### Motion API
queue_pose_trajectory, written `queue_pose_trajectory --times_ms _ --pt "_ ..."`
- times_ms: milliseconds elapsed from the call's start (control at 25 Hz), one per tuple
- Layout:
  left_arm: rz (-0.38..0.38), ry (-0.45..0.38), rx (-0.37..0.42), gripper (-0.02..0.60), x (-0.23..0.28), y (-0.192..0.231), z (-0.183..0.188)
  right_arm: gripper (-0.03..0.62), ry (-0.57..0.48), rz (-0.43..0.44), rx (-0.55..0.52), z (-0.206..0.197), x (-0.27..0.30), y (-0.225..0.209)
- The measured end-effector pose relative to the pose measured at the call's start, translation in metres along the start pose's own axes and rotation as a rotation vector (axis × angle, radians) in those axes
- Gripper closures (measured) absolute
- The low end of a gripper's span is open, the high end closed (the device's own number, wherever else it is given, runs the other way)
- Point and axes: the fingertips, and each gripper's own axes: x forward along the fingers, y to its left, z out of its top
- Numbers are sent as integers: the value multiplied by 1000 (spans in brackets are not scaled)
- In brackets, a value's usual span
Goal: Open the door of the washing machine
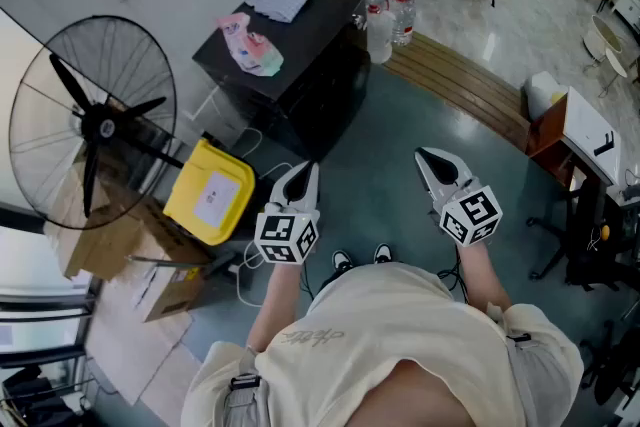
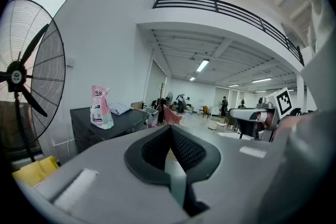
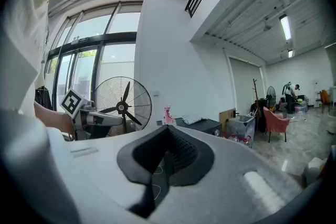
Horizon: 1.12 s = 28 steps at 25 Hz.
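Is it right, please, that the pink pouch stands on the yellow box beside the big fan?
Not quite: the pink pouch stands on the black cabinet, not on the yellow box. That box does sit beside the big fan. The left gripper view shows the pouch's place, and the head view agrees.

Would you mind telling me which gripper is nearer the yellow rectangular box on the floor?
Left. In the head view the left gripper sits just right of the yellow rectangular box; the right gripper is farther right, beyond the left one.
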Motion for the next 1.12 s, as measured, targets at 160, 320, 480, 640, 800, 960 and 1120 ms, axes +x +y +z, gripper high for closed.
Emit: queue_pose_trajectory --times_ms 160,320,480,640,800,960,1120 --pt "-5 -4 -2 563 -2 -5 2 592 10 -8 15 -5 -7 1" --pt "-5 9 -1 563 -4 -6 -1 592 -6 -11 17 -5 -8 -1" --pt "4 21 6 563 -12 -1 -3 592 -43 -24 19 -2 -7 3" --pt "10 34 5 563 -18 8 -5 592 -50 -27 6 -5 2 13" --pt "1 50 -1 563 -21 14 -13 592 -37 -35 12 -13 9 22" --pt "-16 54 -17 563 -18 19 -19 592 -28 -55 -9 -16 9 26" --pt "-58 62 -30 563 -12 20 -22 423 -7 -123 -19 -15 9 24"
